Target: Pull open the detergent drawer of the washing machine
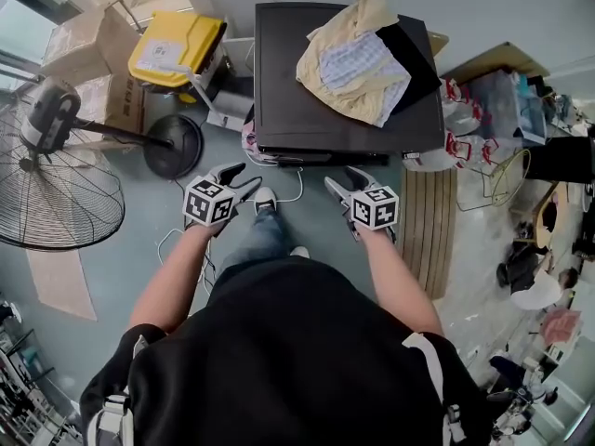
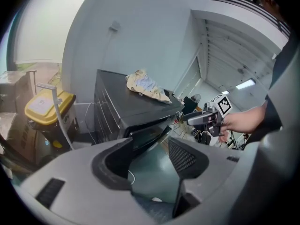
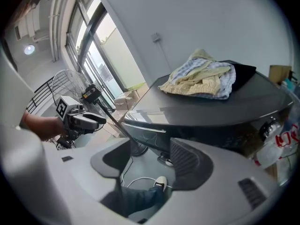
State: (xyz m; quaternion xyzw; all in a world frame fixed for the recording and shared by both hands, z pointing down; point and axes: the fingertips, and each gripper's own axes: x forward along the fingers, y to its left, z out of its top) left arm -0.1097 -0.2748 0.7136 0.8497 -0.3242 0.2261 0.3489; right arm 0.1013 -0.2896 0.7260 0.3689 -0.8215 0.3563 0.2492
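The dark washing machine [image 1: 316, 100] stands ahead of me with a heap of clothes [image 1: 363, 59] on its lid. Its front top strip [image 3: 143, 131], where the drawer sits, shows in the right gripper view, closed and flush. My left gripper [image 1: 246, 177] hovers just before the machine's front left, open with only floor between its jaws [image 2: 150, 146]. My right gripper [image 1: 342, 180] hangs a little to the right of it, also open and empty [image 3: 147, 146]. Neither touches the machine. Each gripper sees the other [image 2: 194, 117] [image 3: 96, 121].
A large standing fan [image 1: 56, 170] with its round base [image 1: 174, 145] is at the left. A yellow-lidded bin [image 1: 172, 49] and cardboard boxes [image 1: 88, 40] stand behind it. A white cable [image 1: 288, 193] lies on the floor by my shoe [image 1: 265, 200]. Wooden slats [image 1: 428, 221] and clutter lie right.
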